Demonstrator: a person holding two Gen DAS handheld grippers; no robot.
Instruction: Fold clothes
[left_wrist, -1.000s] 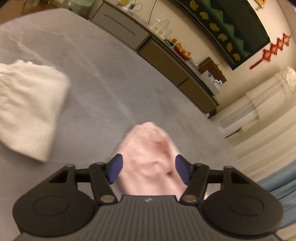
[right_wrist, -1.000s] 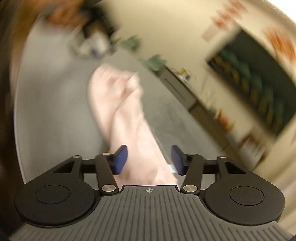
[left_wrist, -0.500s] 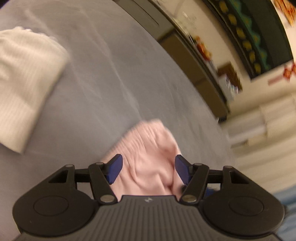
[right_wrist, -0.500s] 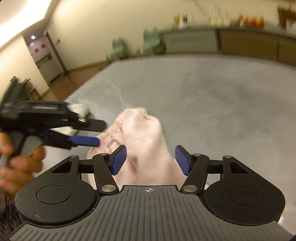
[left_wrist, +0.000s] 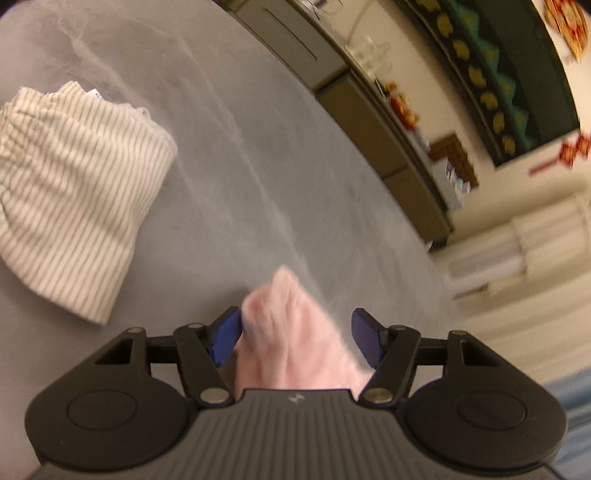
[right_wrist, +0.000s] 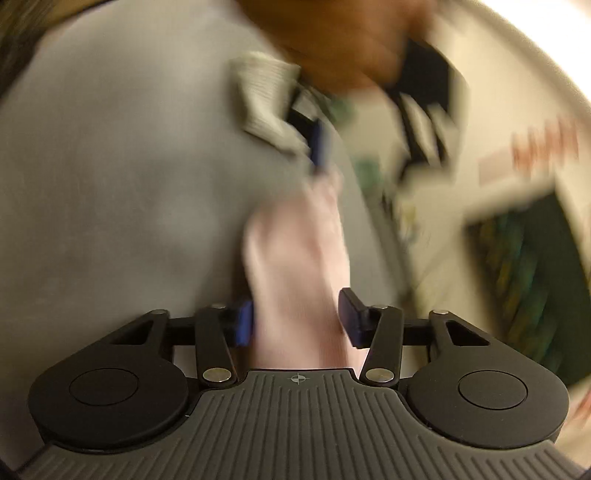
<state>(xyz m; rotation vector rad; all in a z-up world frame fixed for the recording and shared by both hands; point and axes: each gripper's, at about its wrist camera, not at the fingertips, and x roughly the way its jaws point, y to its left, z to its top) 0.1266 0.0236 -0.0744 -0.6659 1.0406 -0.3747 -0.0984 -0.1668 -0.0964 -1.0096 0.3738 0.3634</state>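
- Right, pink garment (left_wrist: 295, 354) is up off the grey bed (left_wrist: 258, 147), bunched in the gap of my left gripper (left_wrist: 295, 325) and poking out past the pads.
- Left jaws stand partly spread. The near-left pad sits against the cloth, and the other shows a sliver of bed beside it at the tip. I can't tell whether they are really biting.
- Right gripper (right_wrist: 295, 314) is the same story: jaws partly apart with the pink cloth (right_wrist: 295, 258) filling the gap. That view is smeared, so I can't call the grip.
- Here's the relation that matters. From the right tool the pink strip runs straight away to the far end, where the other tool's blue pad (right_wrist: 317, 147) meets it. So its long axis lies tool to tool, one end each.
- The striped garment (left_wrist: 74, 184) lies folded on the bed, far left of my left gripper and well apart from the pink one.
- My read is that the lay-down wants the open grey patch to the right of the striped piece, with both ends going down together and the strip kept stretched.
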